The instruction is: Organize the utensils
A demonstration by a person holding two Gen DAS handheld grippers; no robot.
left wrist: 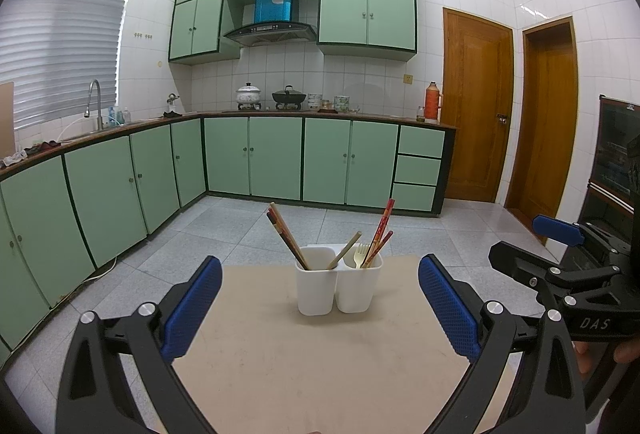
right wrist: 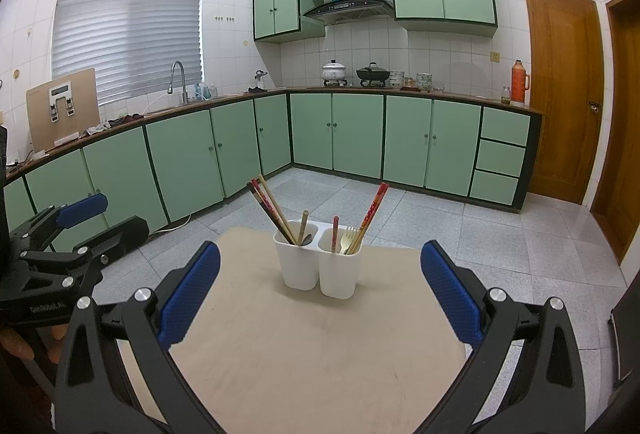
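Sticks and fork sit in the cups

The table (left wrist: 280,374) near the two white cups (left wrist: 338,280) looks bare. Both grippers, left (left wrist: 320,310) and right (right wrist: 320,298), are wide open, holding nothing.

Beige table (left wrist: 280,374), white utensil holder (left wrist: 338,290)

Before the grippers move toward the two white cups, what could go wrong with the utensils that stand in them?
1. The long chopsticks in the left cup lean far outward; a finger brushing them might tip the cup.
2. The two cups stand close together near the far edge of the table, so a push could slide them off.
3. The fork sits among red chopsticks, so a grasp may catch the wrong piece.
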